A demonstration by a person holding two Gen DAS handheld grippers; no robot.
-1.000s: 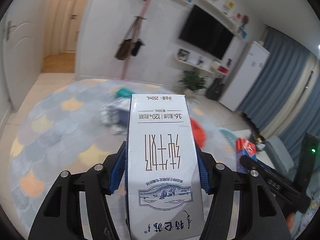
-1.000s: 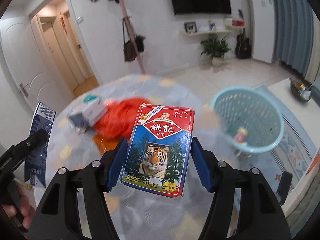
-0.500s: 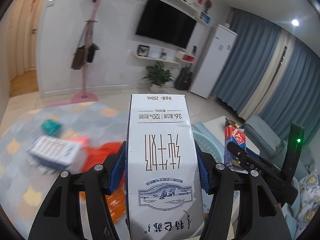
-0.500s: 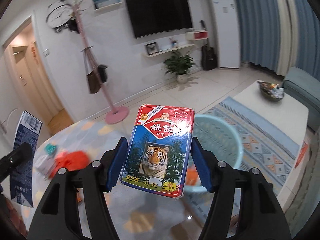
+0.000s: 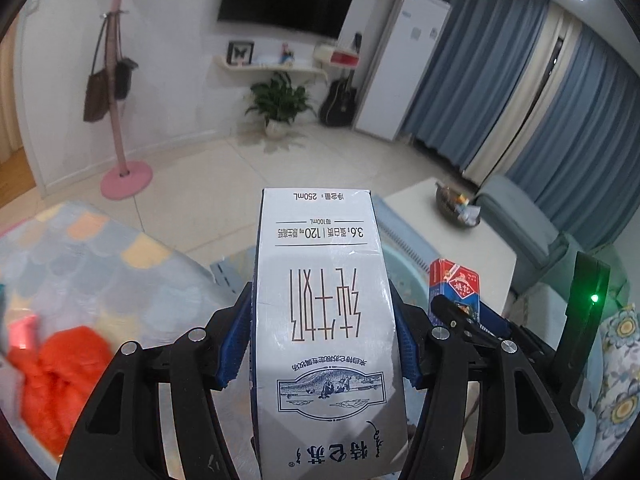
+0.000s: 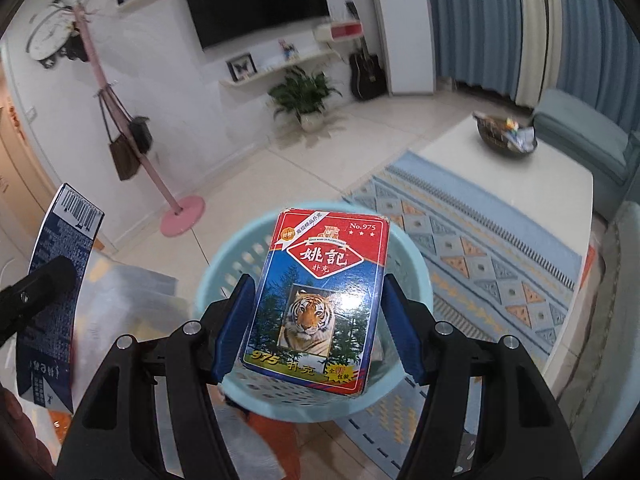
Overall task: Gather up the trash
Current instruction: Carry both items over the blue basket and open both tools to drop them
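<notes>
Left gripper (image 5: 322, 344): I have it clamped on the milk carton (image 5: 322, 320); both blue pads (image 5: 234, 348) press the carton's side walls.
Milk carton: white, printed upside down toward my left camera, running from 6 o'clock up to the centre of that view. In my right camera the same carton (image 6: 56, 288) shows its dark blue barcode side at 9 o'clock.
Right gripper (image 6: 316, 320): I have it closed on the card box (image 6: 320, 300), one blue pad (image 6: 234, 332) on each long edge.
Card box: red and blue with a tiger picture, upright between the fingers at the centre of my right view. In my left view the box (image 5: 454, 292) sits at 3 o'clock, just beside the carton.
Basket (image 6: 416, 264): pale blue, perforated, directly behind and below the card box in my right view; from the left camera only a sliver of its rim (image 5: 412, 280) shows between carton and card box.
Orange bag (image 5: 56, 376): crumpled at 8 o'clock in my left view, on the scale-patterned mat (image 5: 100, 272).
Low white table (image 6: 520, 184): at 2 o'clock in my right view, with a dark bowl (image 6: 504, 136) on it.
Striped rug (image 6: 480, 256): at 3 o'clock, beside the basket.
Coat stand (image 6: 132, 132): pink, at 10 o'clock.
</notes>
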